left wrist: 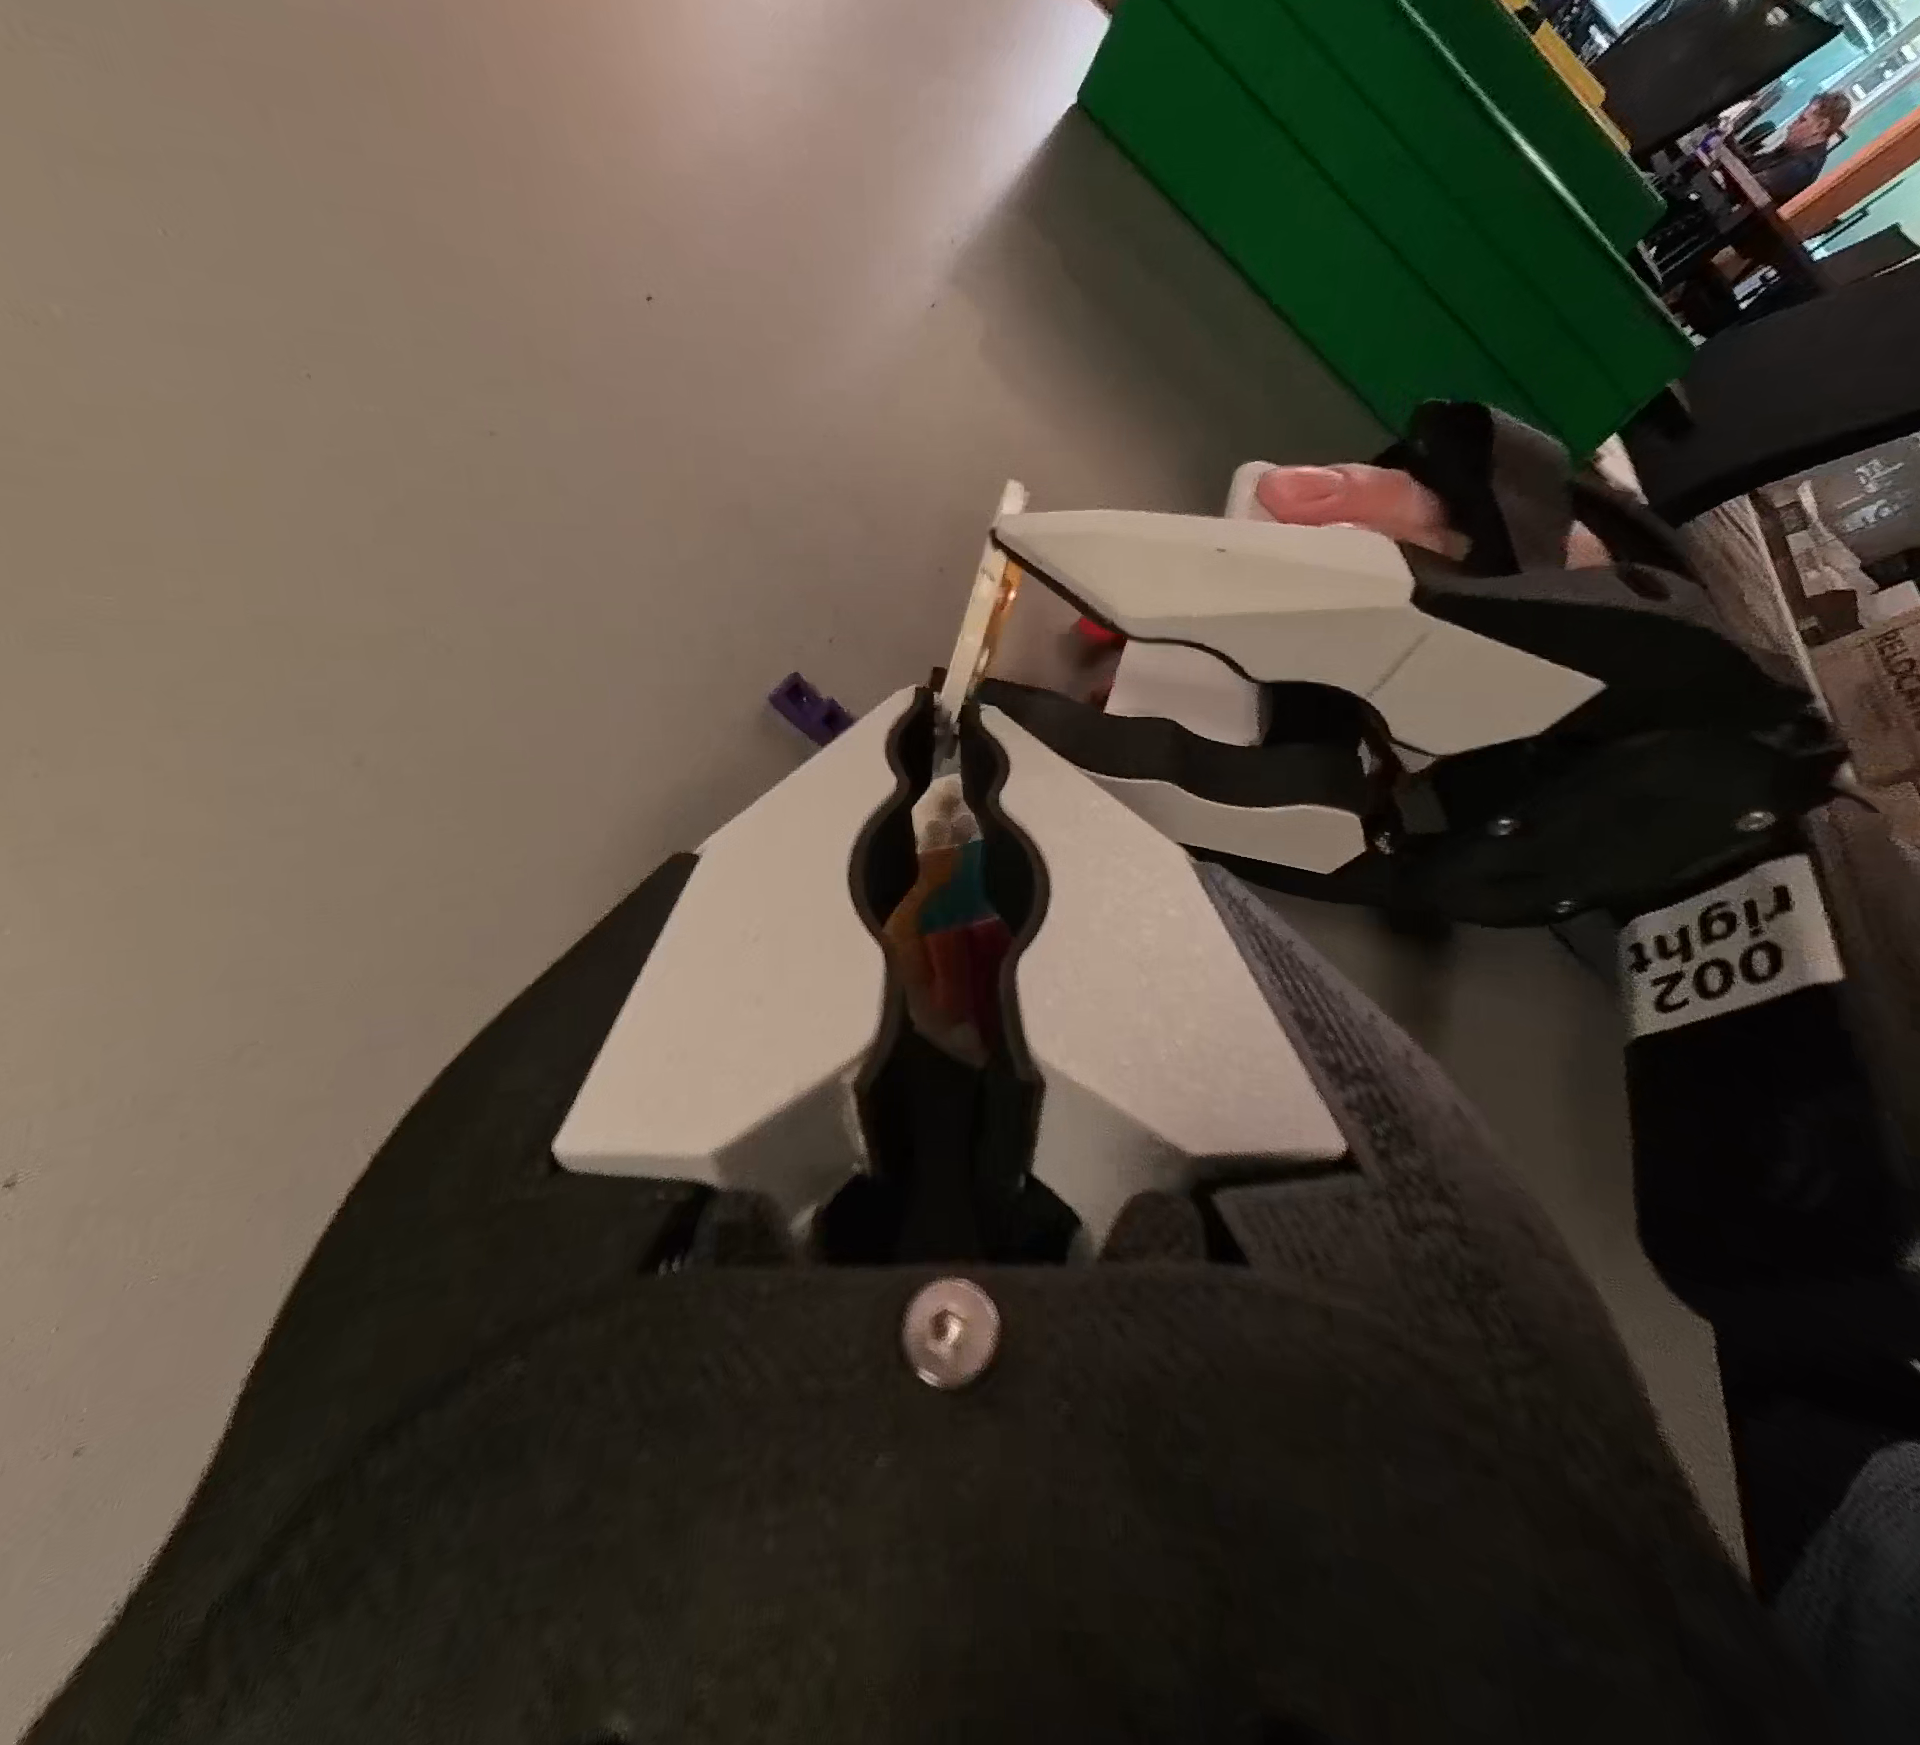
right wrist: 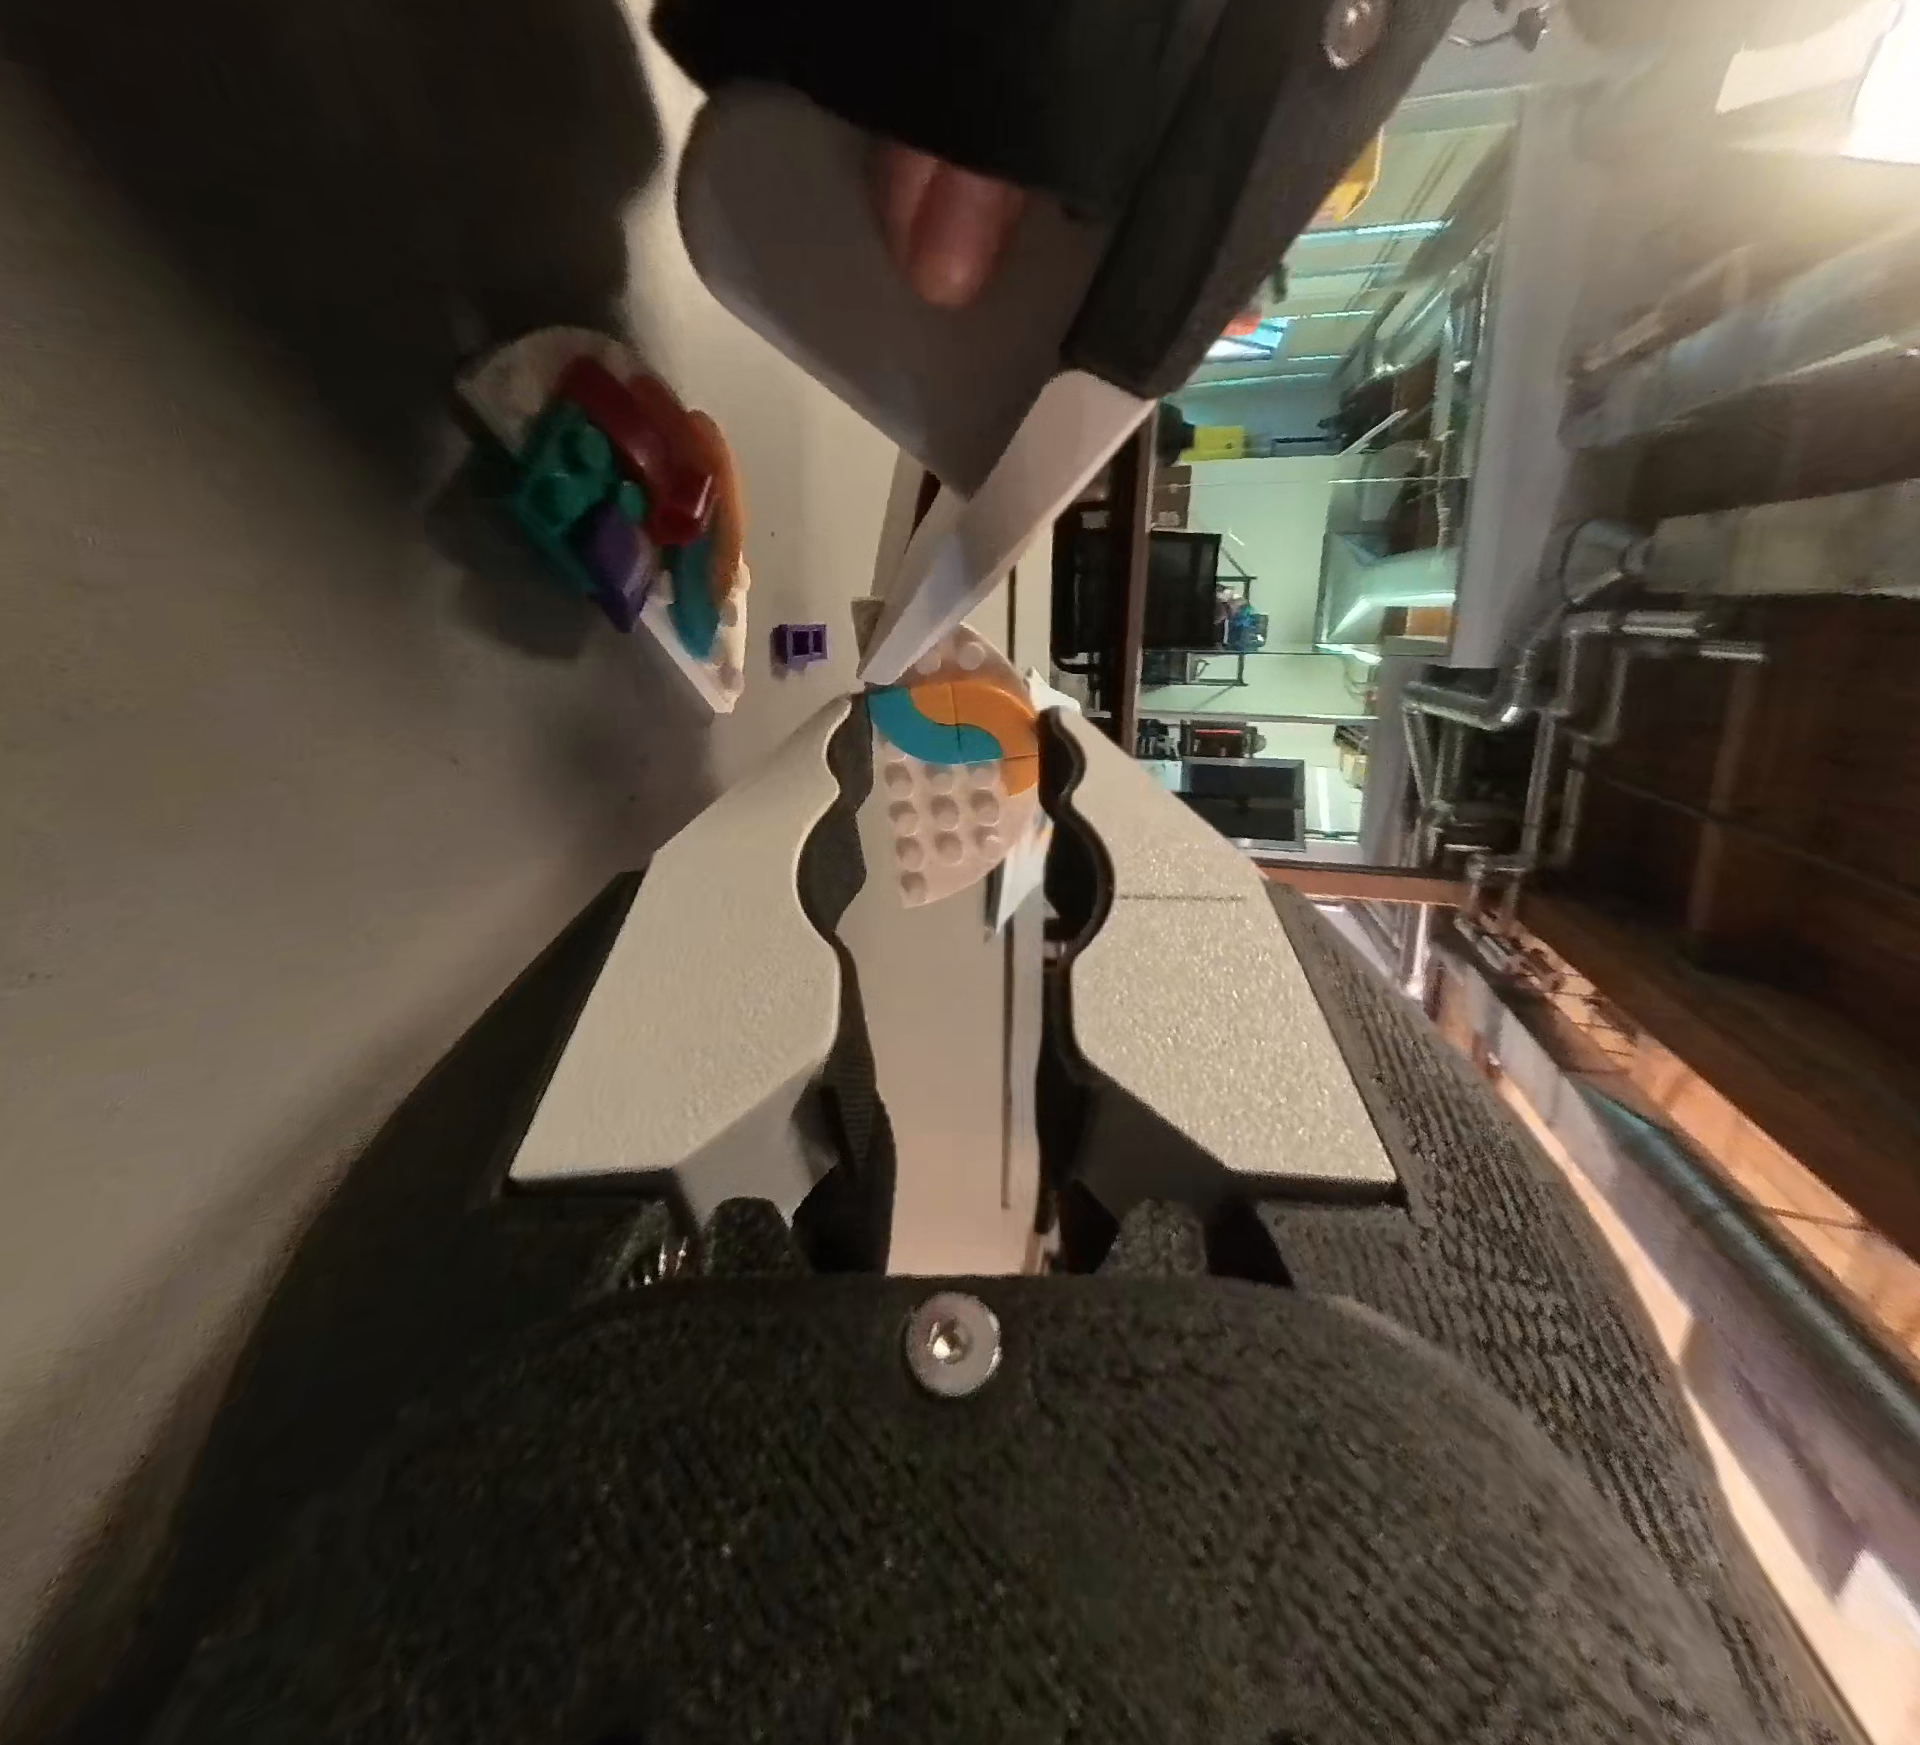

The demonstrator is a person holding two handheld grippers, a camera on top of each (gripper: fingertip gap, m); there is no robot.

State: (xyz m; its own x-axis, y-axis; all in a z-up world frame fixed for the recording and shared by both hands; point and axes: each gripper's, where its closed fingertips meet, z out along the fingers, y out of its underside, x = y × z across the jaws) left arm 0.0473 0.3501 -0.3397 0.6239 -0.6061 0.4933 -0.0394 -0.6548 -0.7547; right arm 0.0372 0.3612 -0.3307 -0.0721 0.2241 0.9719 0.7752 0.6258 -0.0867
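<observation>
While pinched edge-on by both grippers, the white studded plate (right wrist: 951,812) carries teal and orange curved tiles. Left gripper (left wrist: 943,719) nips its rim; right gripper (right wrist: 951,739) clamps it. Only the right wrist view shows another brick plate (right wrist: 613,500) and purple brick (right wrist: 801,646) beside it.

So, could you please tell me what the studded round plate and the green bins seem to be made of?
Round plate: glossy moulded plastic, likely; it has raised studs and smooth orange and teal tiles. Green bins: probably rigid plastic, given their even colour and ribbed, stacked rims.
</observation>
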